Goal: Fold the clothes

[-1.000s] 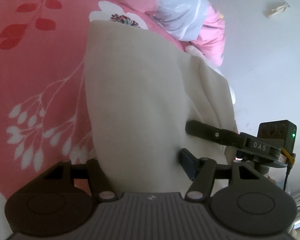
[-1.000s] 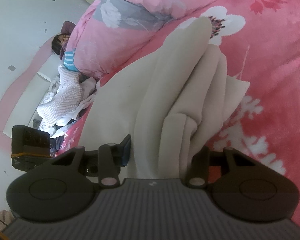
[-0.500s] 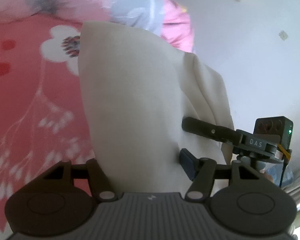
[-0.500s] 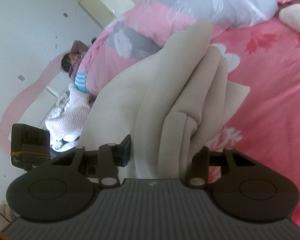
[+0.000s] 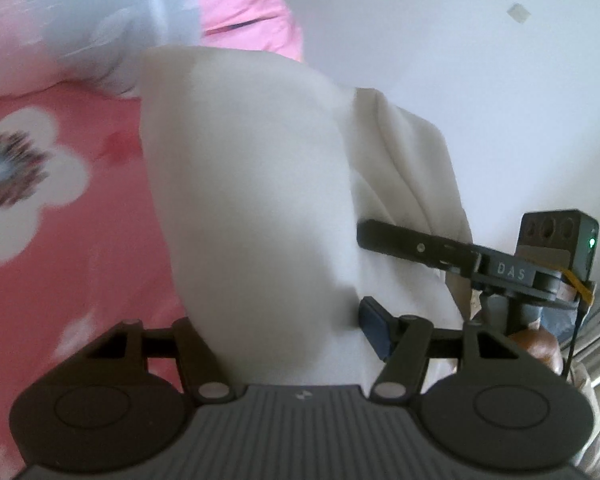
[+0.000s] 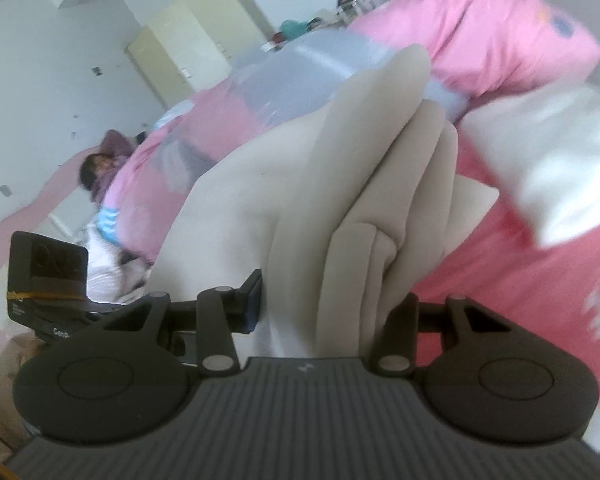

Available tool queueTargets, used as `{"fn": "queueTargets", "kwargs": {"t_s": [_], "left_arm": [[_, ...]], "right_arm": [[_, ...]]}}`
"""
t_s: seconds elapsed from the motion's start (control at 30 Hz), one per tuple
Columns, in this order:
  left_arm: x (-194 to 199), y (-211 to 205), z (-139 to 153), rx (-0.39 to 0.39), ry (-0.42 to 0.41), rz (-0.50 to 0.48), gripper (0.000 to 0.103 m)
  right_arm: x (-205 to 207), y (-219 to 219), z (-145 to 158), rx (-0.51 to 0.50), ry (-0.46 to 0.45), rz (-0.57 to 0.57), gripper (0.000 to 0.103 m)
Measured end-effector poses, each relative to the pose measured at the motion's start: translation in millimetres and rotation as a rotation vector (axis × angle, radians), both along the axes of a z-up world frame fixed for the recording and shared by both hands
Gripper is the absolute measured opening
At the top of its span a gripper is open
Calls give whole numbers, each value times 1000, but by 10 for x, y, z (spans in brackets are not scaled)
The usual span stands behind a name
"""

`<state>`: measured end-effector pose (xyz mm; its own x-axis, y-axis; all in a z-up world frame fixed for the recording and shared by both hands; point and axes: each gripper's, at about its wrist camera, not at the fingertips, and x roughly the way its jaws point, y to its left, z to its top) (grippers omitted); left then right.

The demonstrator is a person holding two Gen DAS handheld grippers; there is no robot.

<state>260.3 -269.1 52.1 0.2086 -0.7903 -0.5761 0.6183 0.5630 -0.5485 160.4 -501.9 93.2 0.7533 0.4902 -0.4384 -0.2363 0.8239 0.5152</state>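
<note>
Lifting the cream garment (image 5: 252,208) clear of the red flowered bedspread (image 5: 60,240), with the cloth bunched between the fingers of the left gripper (image 5: 284,320) and the right gripper (image 6: 320,300). Swinging both views upward: beyond the left fingers, showing less bedspread and more white wall (image 5: 480,80), with the pink quilt (image 5: 248,12) sliding closer above the cloth's top edge. Beyond the right fingers, bringing a cupboard (image 6: 196,48) and a pink pillow (image 6: 500,28) into sight, and a white cloth (image 6: 548,160) entering to the right of the folds.
</note>
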Motion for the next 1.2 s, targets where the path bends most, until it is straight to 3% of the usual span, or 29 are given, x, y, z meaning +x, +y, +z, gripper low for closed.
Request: {"fn": "queueTargets", "kwargs": {"t_s": [0.23, 0.43, 0.8, 0.93, 1.07, 1.13, 1.2], "left_arm": [[605, -856, -101, -80, -16, -46, 64], [1081, -1441, -201, -112, -15, -42, 64], [1599, -2153, -357, -163, -19, -19, 65], [1581, -2169, -537, -149, 29, -8, 65], [1702, -2152, -846, -132, 67, 7, 63], [1727, -2109, -920, -154, 72, -3, 62], [1724, -2106, -914, -143, 67, -14, 63]], "right_arm": [[509, -670, 266, -168, -45, -40, 43], [1126, -1184, 344, -246, -41, -25, 44], [1978, -1709, 400, -398, -66, -61, 43], [2211, -1847, 221, -391, -62, -70, 43], [2417, -1948, -229, -343, -18, -94, 45], [2434, -1989, -454, -339, -12, -129, 54], [2393, -2066, -568, -314, -27, -181, 73]]}}
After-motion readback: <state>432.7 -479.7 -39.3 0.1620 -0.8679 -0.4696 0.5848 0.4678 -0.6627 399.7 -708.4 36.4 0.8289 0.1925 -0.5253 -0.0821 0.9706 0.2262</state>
